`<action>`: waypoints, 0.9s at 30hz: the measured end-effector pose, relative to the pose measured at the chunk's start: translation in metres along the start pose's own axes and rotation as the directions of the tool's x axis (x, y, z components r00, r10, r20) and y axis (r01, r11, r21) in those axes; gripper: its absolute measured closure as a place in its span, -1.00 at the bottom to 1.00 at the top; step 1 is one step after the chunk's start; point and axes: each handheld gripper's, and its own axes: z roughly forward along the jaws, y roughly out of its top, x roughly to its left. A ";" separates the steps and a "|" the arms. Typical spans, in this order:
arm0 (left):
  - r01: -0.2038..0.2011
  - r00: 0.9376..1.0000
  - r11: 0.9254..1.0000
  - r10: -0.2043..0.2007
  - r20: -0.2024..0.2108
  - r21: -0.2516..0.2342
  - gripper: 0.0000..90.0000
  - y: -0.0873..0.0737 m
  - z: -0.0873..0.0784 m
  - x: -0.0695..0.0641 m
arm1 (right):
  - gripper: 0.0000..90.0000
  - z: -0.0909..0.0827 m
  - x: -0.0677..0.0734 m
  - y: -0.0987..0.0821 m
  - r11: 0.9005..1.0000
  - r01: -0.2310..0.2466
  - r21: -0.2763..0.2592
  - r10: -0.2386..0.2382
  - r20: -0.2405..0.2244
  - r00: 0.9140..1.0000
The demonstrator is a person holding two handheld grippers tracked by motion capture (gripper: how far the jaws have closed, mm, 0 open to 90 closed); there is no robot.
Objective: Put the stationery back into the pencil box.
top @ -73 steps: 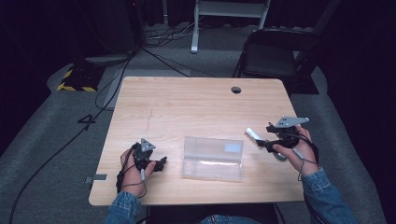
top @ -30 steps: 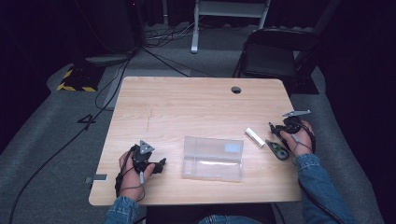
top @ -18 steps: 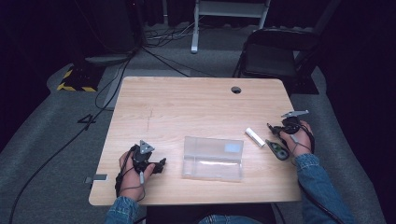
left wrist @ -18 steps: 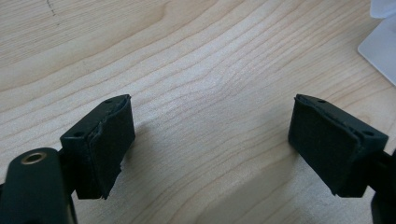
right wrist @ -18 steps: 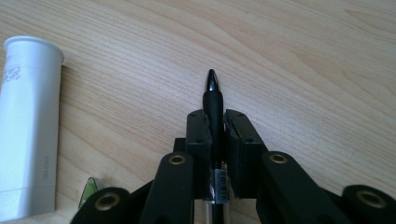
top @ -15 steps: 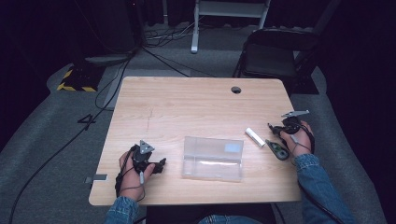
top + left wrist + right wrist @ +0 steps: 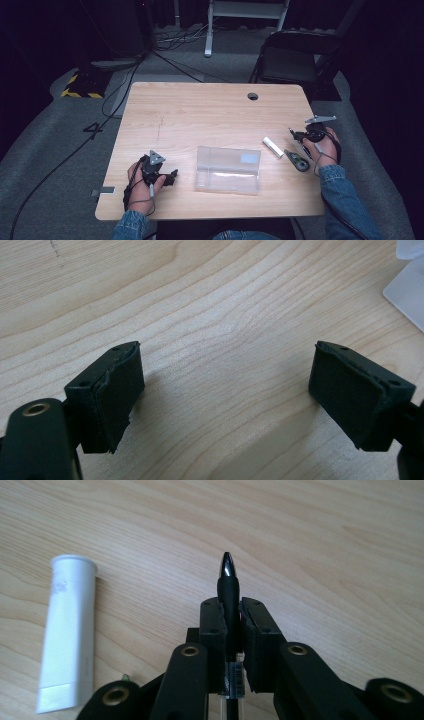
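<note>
My right gripper (image 7: 230,611) is shut on a black pen (image 7: 228,585) whose tip sticks out past the jaws, just above the wood. In the high view the right gripper (image 7: 299,136) sits near the table's right edge, with the pen (image 7: 305,148) running back through the hand. A white tube (image 7: 67,630) lies to its left on the table, also the white tube (image 7: 273,147) in the high view. A small dark green tape-like item (image 7: 298,161) rests beside the right hand. A clear plastic box (image 7: 228,169) stands front centre. My left gripper (image 7: 225,390) is open over bare wood, left gripper (image 7: 172,177) left of the box.
The wooden table (image 7: 200,115) has a cable hole (image 7: 252,96) at the back. A black chair (image 7: 295,60) stands behind the table on the right. Cables run over the grey floor at the left.
The right gripper has come down from above the white tube to the table's right edge beside the dark green item. The left gripper has stayed put.
</note>
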 end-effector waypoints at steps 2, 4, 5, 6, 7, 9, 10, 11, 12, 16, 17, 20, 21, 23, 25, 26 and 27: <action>-0.001 1.000 1.000 0.001 0.000 0.000 -0.67 0.000 0.000 0.000 | 0.79 -0.007 0.003 0.004 1.000 0.008 -0.026 -0.008 -0.012 1.000; 0.000 1.000 1.000 0.000 0.000 0.000 -0.67 0.000 0.000 0.000 | 0.79 -0.012 0.006 0.006 0.999 0.019 -0.040 -0.019 -0.012 1.000; 0.000 1.000 1.000 0.000 0.000 0.000 -0.67 0.000 0.000 0.000 | 0.79 -0.016 0.008 0.008 0.998 0.024 -0.054 -0.024 -0.013 1.000; 0.000 1.000 1.000 0.000 0.000 0.000 -0.67 0.000 0.000 0.000 | 0.79 -0.019 0.010 0.009 0.998 0.029 -0.062 -0.030 -0.016 0.999; 0.001 1.000 1.000 -0.001 -0.001 -0.002 -0.67 0.000 0.000 0.000 | 0.79 -0.022 0.012 0.011 0.997 0.034 -0.075 -0.036 -0.020 0.999; 0.001 1.000 1.000 -0.001 0.000 -0.001 -0.67 0.000 0.000 0.000 | 0.79 -0.029 0.017 0.015 0.994 0.039 -0.099 -0.043 -0.037 0.998; 0.000 1.000 1.000 0.000 0.000 0.000 -0.67 0.000 0.000 0.000 | 0.79 -0.031 0.019 0.017 0.993 0.044 -0.105 -0.049 -0.043 0.998; 0.000 1.000 1.000 0.000 0.000 0.000 -0.67 0.000 0.000 0.000 | 0.79 -0.033 0.021 0.018 0.993 0.048 -0.109 -0.054 -0.046 0.997; 0.000 1.000 1.000 0.000 0.000 0.000 -0.67 0.000 0.000 0.000 | 0.79 -0.035 0.024 0.020 0.992 0.056 -0.115 -0.062 -0.051 0.997; 0.000 1.000 1.000 0.000 0.001 0.000 -0.67 0.000 0.000 0.000 | 0.79 -0.044 0.035 0.026 0.987 0.080 -0.141 -0.091 -0.073 0.993; 0.000 1.000 1.000 0.000 0.001 0.000 -0.67 0.000 0.000 0.000 | 0.79 -0.046 0.038 0.027 0.986 0.086 -0.145 -0.098 -0.079 0.992; 0.000 1.000 1.000 0.000 0.000 0.000 -0.67 0.000 0.000 0.000 | 0.79 -0.052 0.046 0.030 0.982 0.104 -0.159 -0.119 -0.088 0.989; 0.000 1.000 1.000 0.000 0.000 0.000 -0.67 0.000 0.000 0.000 | 0.79 -0.054 0.048 0.031 0.981 0.110 -0.162 -0.126 -0.093 0.988; 0.000 1.000 1.000 0.000 0.000 0.000 -0.67 0.000 0.000 0.000 | 0.79 -0.057 0.054 0.034 0.978 0.118 -0.172 -0.137 -0.102 0.985; 0.000 1.000 1.000 0.000 0.000 0.000 -0.67 0.000 0.000 0.000 | 0.79 -0.060 0.061 0.036 0.975 0.130 -0.179 -0.153 -0.120 0.981; 0.000 1.000 1.000 0.000 0.001 0.000 -0.67 0.000 0.000 0.000 | 0.79 -0.061 0.064 0.037 0.974 0.136 -0.183 -0.161 -0.132 0.978; 0.000 1.000 1.000 0.000 0.001 0.000 -0.67 0.000 0.000 0.000 | 0.79 -0.063 0.068 0.038 0.972 0.139 -0.188 -0.167 -0.143 0.976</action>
